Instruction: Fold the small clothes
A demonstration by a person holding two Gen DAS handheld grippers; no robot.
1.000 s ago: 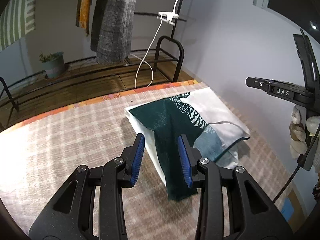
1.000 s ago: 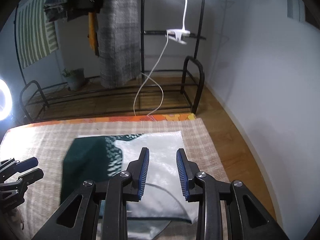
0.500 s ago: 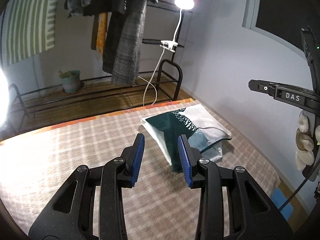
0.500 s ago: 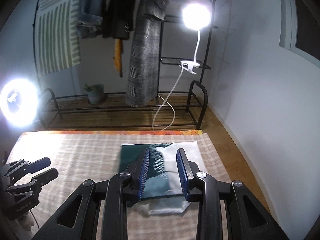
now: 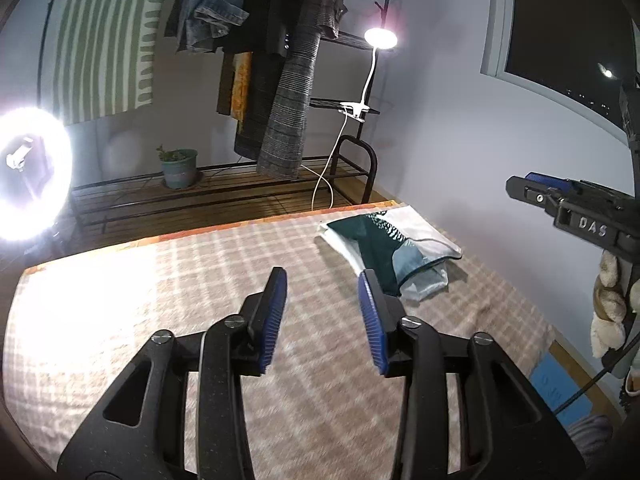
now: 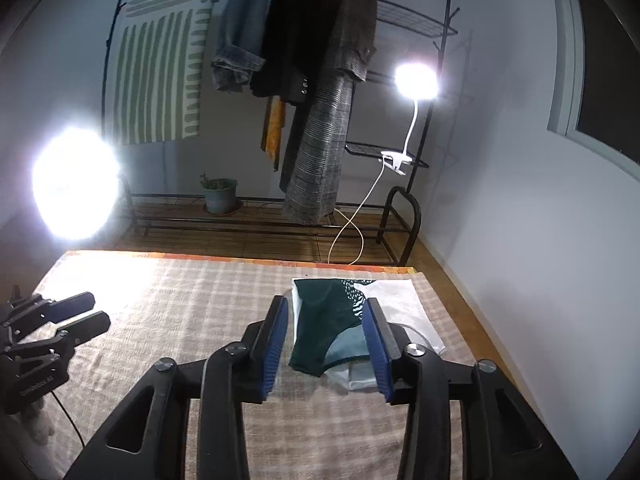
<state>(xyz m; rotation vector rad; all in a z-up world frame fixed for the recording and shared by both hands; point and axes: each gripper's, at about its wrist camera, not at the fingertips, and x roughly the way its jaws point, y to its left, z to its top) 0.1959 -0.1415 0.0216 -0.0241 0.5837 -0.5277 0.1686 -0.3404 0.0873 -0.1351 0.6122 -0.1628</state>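
1 folded garment [image 6: 340, 320], teal and white, lies at the far right of the checked table [image 5: 160, 300]. 2 tongs up above it: left tongs [image 5: 322, 296] and right tongs [image 6: 326, 328] have both just been widening, jaws apart, nothing between either pair. 2 lamps blaze, 1 potted plant [image 6: 218, 196] behind.

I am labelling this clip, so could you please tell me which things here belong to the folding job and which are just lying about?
Job: folded garment, checked blanket, left gripper, right gripper.

Lying about: hanging coats, clip lamp, plant pot, ring light.
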